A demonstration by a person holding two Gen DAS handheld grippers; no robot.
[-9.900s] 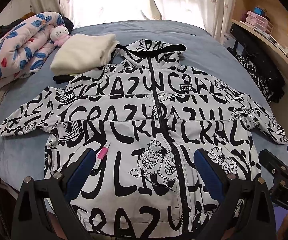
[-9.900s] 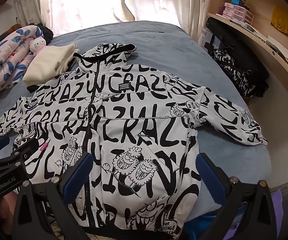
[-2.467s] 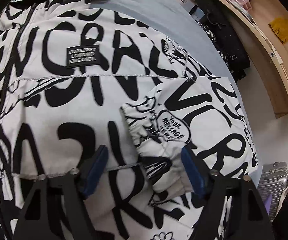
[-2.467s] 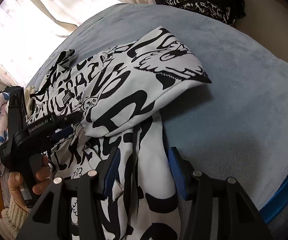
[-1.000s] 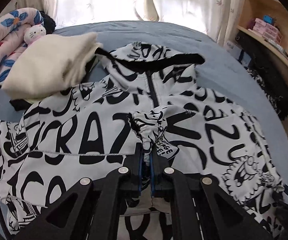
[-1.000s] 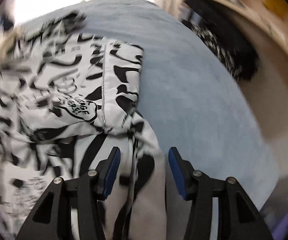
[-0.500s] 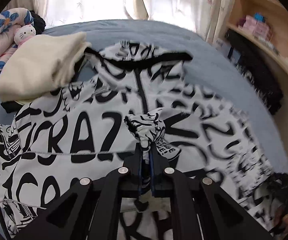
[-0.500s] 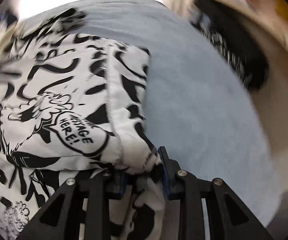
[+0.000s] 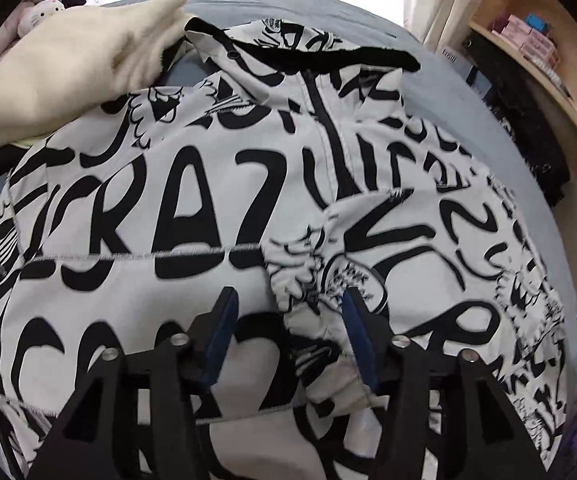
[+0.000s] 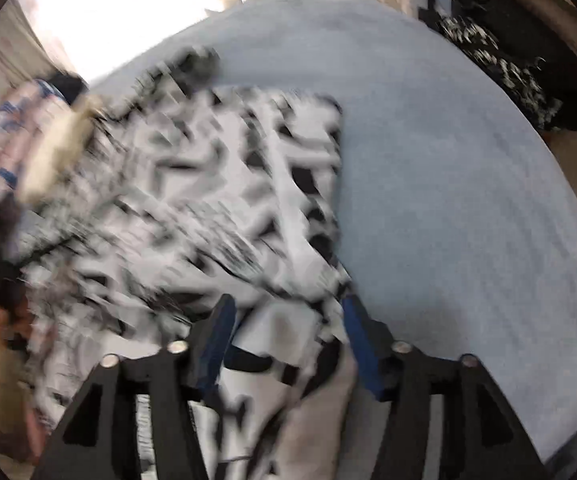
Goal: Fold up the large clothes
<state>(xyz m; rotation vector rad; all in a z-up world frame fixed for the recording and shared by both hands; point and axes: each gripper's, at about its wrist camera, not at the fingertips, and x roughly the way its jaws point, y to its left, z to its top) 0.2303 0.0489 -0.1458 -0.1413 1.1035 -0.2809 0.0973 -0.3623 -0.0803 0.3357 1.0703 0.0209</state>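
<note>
A blue-grey bed [image 9: 468, 92] bears the printed jacket [image 9: 192, 208] and cream garment [image 9: 68, 64].

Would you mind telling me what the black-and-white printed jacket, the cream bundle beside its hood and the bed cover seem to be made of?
Jacket: looks like a smooth, thin woven synthetic, matt; it creases sharply and shows stitched seams.
Cream bundle: seems a soft fleece or knit; its surface looks fuzzy with rounded folds, though blurred.
Bed cover: appears a short-pile plush or velvety fabric, grey-blue, with faint nap shading.
</note>
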